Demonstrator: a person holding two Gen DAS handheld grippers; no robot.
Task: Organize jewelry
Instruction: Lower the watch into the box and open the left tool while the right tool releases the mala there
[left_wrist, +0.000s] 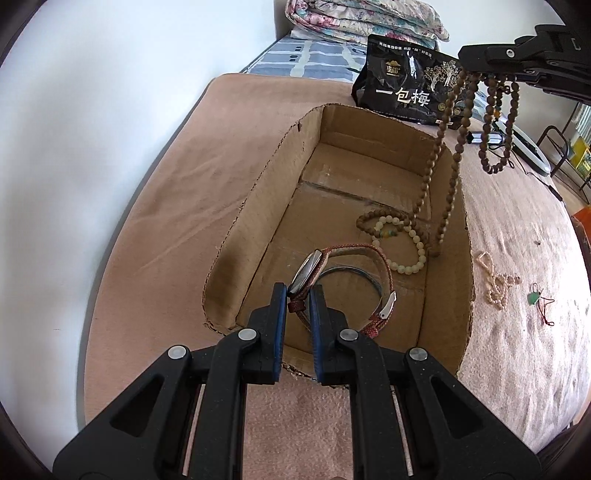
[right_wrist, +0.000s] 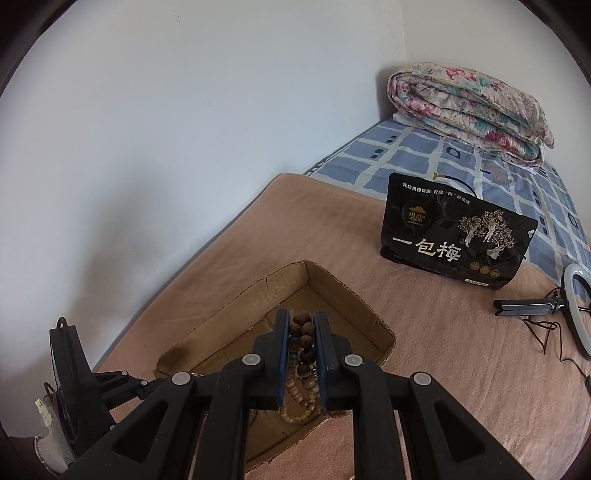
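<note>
Both hands are over the shallow brown cardboard box (left_wrist: 258, 206) on the pink blanket. The left gripper (left_wrist: 298, 291) pinches the red woven strap of a wristwatch (left_wrist: 308, 275) low inside the box, beside a pale bead bracelet (left_wrist: 400, 243). The right gripper (right_wrist: 300, 325) clamps a long strand of brown wooden beads (left_wrist: 430, 173), its tail touching the floor. Drop-off stage, I'd say: next, lower and let go.

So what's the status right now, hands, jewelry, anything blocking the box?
Left hand-held gripper shut on watch, low inside cardboard box. Right hand-held gripper shut on brown bead necklace, dangling into the box. Nothing in the way.
</note>
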